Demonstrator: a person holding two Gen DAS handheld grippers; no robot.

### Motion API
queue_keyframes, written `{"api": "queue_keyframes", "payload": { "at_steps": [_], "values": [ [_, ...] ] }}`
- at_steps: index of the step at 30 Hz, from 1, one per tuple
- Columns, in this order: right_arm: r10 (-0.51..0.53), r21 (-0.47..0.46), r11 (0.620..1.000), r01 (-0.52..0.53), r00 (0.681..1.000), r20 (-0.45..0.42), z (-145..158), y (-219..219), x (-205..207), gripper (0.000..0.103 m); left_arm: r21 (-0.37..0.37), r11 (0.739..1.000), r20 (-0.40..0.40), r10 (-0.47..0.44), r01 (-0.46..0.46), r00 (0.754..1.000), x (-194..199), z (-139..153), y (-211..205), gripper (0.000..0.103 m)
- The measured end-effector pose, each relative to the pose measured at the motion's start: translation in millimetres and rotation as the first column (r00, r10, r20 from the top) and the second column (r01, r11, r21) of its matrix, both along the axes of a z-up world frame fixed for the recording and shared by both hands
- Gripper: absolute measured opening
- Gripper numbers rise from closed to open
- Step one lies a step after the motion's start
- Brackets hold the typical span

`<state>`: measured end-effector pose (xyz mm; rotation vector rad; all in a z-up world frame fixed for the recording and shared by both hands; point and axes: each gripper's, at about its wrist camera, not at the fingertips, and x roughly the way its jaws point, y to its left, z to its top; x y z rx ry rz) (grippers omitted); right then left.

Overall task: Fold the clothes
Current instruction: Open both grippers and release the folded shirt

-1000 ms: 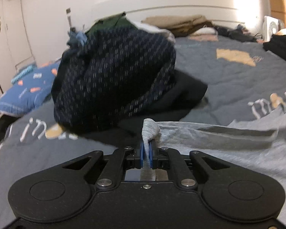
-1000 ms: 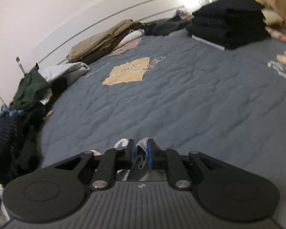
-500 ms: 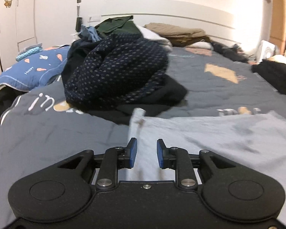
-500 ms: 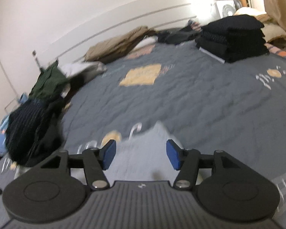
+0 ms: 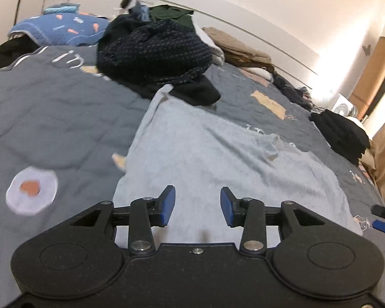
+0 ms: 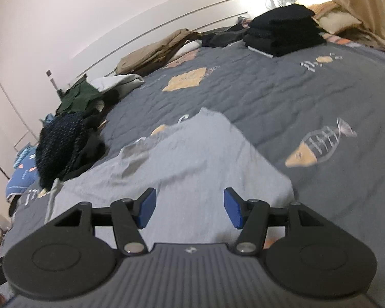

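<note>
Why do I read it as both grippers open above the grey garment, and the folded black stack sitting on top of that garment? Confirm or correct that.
One part is wrong. The folded black stack does not sit on the grey garment; the right wrist view shows it apart, farther up on the bed quilt. The left gripper and right gripper are indeed open above the garment.

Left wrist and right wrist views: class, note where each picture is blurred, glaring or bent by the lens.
Left wrist view: glare whitens the wall at right, the white patch on the quilt is smeared, the headboard line curves. Right wrist view: the grey garment looks soft, the gripper sharp, corners vignette black.
</note>
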<state>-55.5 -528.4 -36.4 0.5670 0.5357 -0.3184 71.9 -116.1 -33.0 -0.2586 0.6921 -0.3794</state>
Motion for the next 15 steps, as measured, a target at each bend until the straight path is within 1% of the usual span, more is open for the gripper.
{"api": "queue_keyframes", "payload": {
  "at_steps": [4,6,9,10,11,12,13,15],
  "values": [
    [-0.012,0.031,0.999,0.012,1.000,-0.001,-5.3,12.7,-29.0,0.057,-0.075,0.996,-0.029,0.045,-0.047,0.999,-16.2,-3.9,16.6,0.040],
    [-0.018,0.047,0.999,0.019,1.000,-0.002,-8.0,19.1,-43.4,0.057,-0.092,0.994,-0.054,0.057,-0.062,0.997,-22.6,-9.8,23.3,0.041],
    [-0.025,0.080,0.997,0.024,1.000,0.002,-11.0,19.7,-46.7,0.058,-0.110,0.991,-0.093,0.070,-0.080,0.993,-31.1,-19.3,32.5,0.041],
    [-0.027,0.091,0.996,0.026,1.000,0.004,-12.0,19.8,-47.7,0.058,-0.111,0.990,-0.096,0.079,-0.090,0.992,-32.5,-21.2,35.3,0.045],
    [-0.022,0.113,0.993,0.022,1.000,-0.002,-14.3,19.7,-46.7,0.058,-0.108,0.989,-0.089,0.095,-0.104,0.992,-32.5,-22.1,37.7,0.055],
    [-0.004,0.133,0.991,0.005,1.000,-0.007,-15.8,20.3,-44.1,0.058,-0.104,0.988,-0.082,0.110,-0.118,0.991,-32.5,-22.9,40.2,0.059],
    [0.019,0.146,0.989,-0.017,1.000,-0.011,-16.9,21.9,-41.8,0.058,-0.104,0.986,-0.079,0.122,-0.130,0.989,-31.7,-23.8,42.4,0.061],
    [0.054,0.141,0.989,-0.052,0.998,-0.013,-18.7,29.7,-38.2,0.058,-0.123,0.983,-0.108,0.127,-0.140,0.986,-25.2,-28.4,45.7,0.061]
  ]
}}
